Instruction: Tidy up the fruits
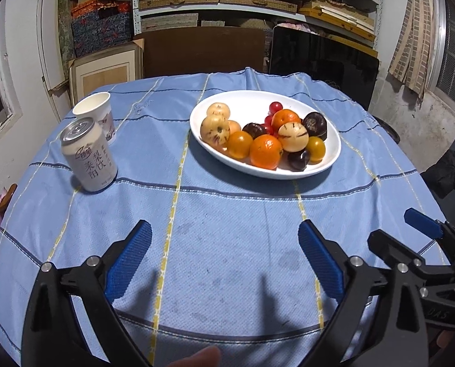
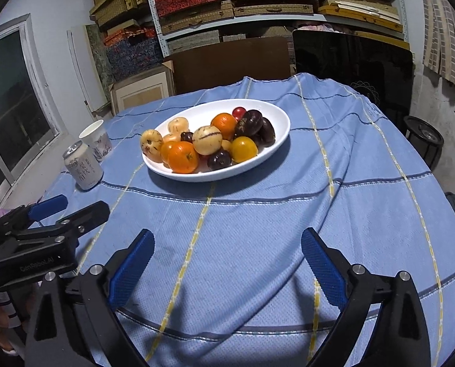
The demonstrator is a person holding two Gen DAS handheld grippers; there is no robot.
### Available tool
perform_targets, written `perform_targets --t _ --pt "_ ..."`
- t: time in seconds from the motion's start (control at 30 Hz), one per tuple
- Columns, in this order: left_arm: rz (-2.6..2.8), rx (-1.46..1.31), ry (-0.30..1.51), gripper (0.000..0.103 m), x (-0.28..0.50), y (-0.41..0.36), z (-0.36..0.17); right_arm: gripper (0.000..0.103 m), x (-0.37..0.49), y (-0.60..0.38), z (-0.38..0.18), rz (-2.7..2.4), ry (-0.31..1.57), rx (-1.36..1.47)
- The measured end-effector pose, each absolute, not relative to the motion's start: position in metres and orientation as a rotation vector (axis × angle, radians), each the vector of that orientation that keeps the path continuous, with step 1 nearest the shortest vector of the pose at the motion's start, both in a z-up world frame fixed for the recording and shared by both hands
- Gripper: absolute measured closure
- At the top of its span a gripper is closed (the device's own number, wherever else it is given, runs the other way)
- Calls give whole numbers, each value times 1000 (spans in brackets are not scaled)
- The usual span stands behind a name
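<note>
My left gripper (image 1: 224, 257) and right gripper (image 2: 227, 260) both hang over the blue tablecloth (image 1: 227, 214) with jaws spread wide and nothing between them. The fruits (image 1: 265, 136) lie piled in the white oval dish (image 1: 248, 99) further back on the table (oranges, pale and dark ones, red grapes). A can (image 1: 88, 154) and paper cup (image 1: 94, 110) stand left.

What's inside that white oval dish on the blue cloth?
The white oval dish holds piled fruit: orange citrus, pale speckled fruits, dark purple ones, small red ones. Anything underneath the pile is covered.
</note>
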State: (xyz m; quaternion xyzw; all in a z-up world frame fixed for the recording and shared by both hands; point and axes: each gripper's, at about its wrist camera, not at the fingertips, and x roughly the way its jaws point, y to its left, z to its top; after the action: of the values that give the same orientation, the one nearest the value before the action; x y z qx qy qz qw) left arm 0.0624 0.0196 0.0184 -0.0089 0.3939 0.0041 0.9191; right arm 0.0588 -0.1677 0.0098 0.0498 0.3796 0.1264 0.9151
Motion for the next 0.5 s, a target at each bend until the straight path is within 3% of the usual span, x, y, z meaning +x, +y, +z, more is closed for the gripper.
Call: perform_targets --t 0.5 --pt "4 4 828 5 54 16 5 4 54 -164 0 280 800 73"
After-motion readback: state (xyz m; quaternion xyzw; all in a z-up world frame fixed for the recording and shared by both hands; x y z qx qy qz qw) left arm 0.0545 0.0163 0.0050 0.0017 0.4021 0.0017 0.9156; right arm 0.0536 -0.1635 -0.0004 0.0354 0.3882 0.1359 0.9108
